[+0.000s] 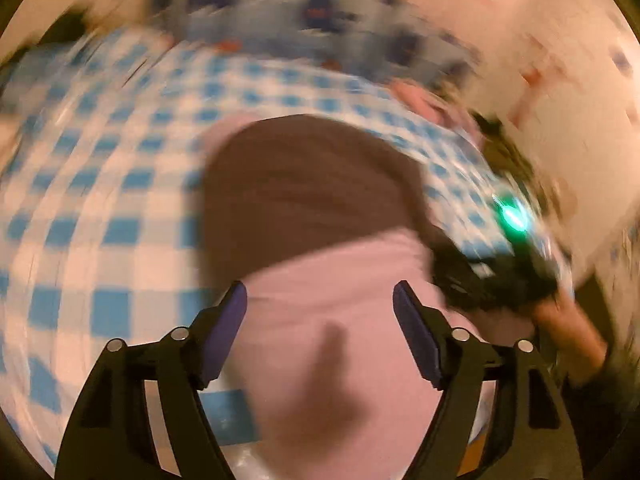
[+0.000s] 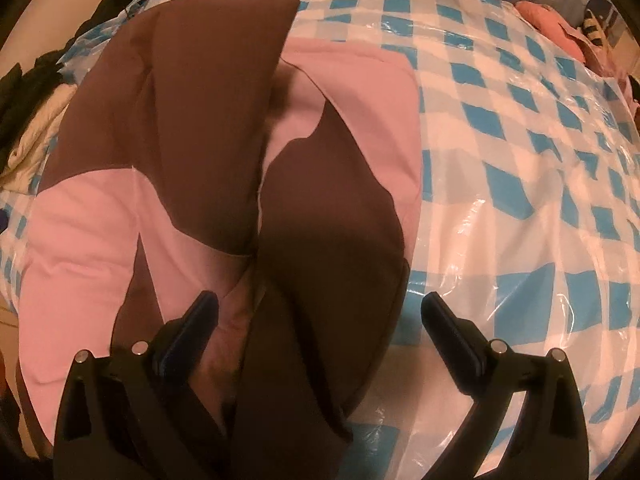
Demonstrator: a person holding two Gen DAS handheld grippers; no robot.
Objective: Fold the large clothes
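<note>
A large pink and brown garment [image 2: 208,152] lies partly folded on a blue and white checked cover [image 2: 520,184] under clear plastic. In the blurred left wrist view the same garment [image 1: 320,264] lies under my left gripper [image 1: 320,300], which is open and empty just above the pink part. My right gripper [image 2: 320,312] is open and empty, its jaws spread over the garment's near brown edge. The right gripper's body with a green light [image 1: 512,216] shows at the garment's right side in the left wrist view.
A pile of dark and white clothes [image 2: 36,92] lies at the left edge of the cover. Pink clothing [image 2: 552,24] and a blue patterned blanket [image 1: 280,8] lie at the far side. A pale wall [image 1: 520,40] stands beyond.
</note>
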